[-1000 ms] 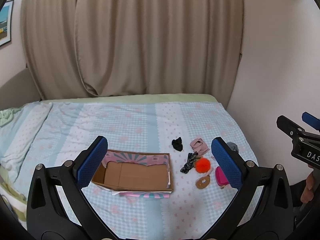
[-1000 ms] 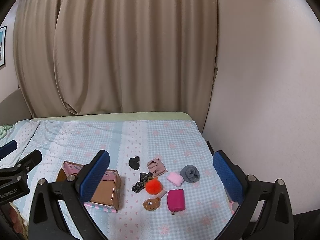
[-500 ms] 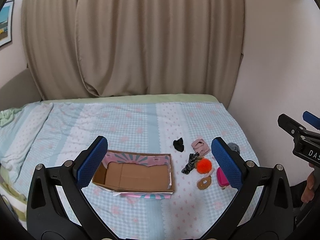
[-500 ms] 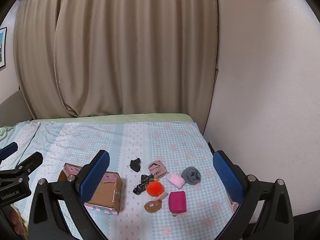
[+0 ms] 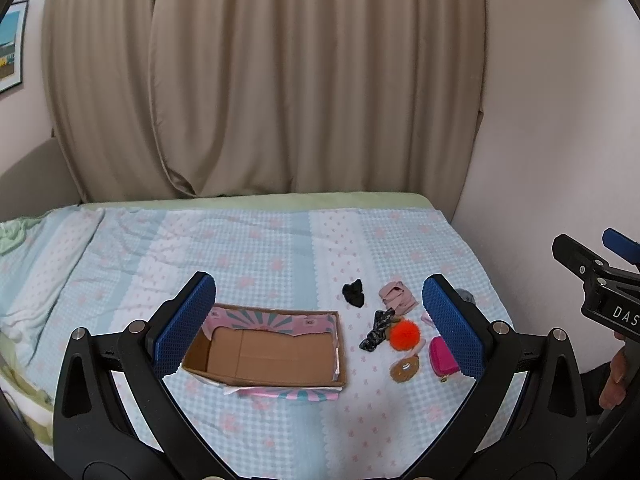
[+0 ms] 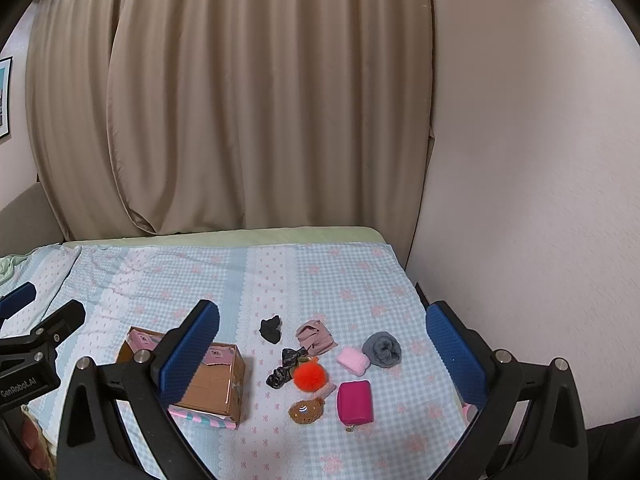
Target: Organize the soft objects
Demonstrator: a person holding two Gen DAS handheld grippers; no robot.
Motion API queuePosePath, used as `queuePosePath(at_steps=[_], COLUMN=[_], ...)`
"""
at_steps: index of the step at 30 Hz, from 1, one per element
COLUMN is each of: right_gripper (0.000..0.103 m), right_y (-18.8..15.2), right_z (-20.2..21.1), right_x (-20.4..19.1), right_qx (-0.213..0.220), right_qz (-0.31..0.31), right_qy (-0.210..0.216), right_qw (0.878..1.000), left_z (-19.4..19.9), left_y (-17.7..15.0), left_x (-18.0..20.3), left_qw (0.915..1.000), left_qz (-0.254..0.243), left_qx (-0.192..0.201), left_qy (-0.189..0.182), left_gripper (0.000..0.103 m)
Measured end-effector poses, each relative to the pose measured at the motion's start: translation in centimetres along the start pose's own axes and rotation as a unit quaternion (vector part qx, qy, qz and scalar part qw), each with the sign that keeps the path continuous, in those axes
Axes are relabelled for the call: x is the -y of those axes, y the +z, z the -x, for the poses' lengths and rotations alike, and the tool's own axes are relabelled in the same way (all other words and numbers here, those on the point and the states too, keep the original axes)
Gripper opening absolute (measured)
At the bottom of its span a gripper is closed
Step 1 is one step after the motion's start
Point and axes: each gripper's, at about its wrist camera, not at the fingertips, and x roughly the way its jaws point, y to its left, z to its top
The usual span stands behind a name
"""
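An open, empty cardboard box point(image 5: 272, 354) point(image 6: 212, 384) lies on the bed. To its right lie several soft items: a black scrunchie point(image 6: 271, 329), a folded dusty-pink cloth point(image 6: 315, 336), a dark patterned bow point(image 6: 286, 366), an orange pom-pom point(image 6: 310, 376), a light pink roll point(image 6: 353, 361), a grey rolled sock point(image 6: 382, 349), a magenta pouch point(image 6: 355, 402) and a brown round plush point(image 6: 306, 411). My left gripper point(image 5: 320, 326) is open and empty, high above the box. My right gripper point(image 6: 322, 354) is open and empty, high above the items.
The bed has a light blue checked sheet point(image 5: 260, 248) with pink flowers. Beige curtains point(image 5: 280, 80) hang behind it. A wall point(image 6: 520, 200) borders the bed's right side. A crumpled green cloth point(image 5: 12, 236) lies at the far left.
Both views have shifted slightly; the box and items sit a little lower and closer in frame. Nothing on the bed has moved. Both grippers stay open.
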Motion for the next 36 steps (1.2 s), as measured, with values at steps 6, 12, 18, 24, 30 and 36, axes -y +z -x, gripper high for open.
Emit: queuePosePath(at_steps=[6,12,18,24,30,36], right_gripper=[0.103,0.103,0.103,0.103,0.103,0.103], right_y=[-0.38,-0.48,-0.46,-0.46,-0.56,-0.51], right_z=[0.14,0.2,0.17,0.12,0.26,0.29], right_x=[0.05,-0.02,0.01,0.04,-0.1,-0.3], right_qx=[0.002,0.002,0.002,0.002,0.001,0.0], right_qz=[0.0,-0.001,-0.003,-0.004,-0.005,-0.007], right_qy=[0.001,0.001,0.001,0.001,0.003,0.003], right_qw=[1.0,1.0,1.0,1.0,1.0,1.0], left_z=[-0.04,-0.12,-0.1,-0.18,-0.29,-0.4], left_y=[0.04,0.19,0.18,0.38,0.51,0.53], left_x=[0.19,0.42,0.41,0.45,0.6,0.53], left_qw=[1.0,1.0,1.0,1.0,1.0,1.0], left_qz=[0.0,0.0,-0.001,-0.001,-0.002,-0.001], left_qx=[0.0,0.002,0.002,0.002,0.002,-0.002], left_qy=[0.001,0.001,0.001,0.001,0.001,-0.001], left_gripper=[0.103,0.103,0.103,0.103,0.103,0.103])
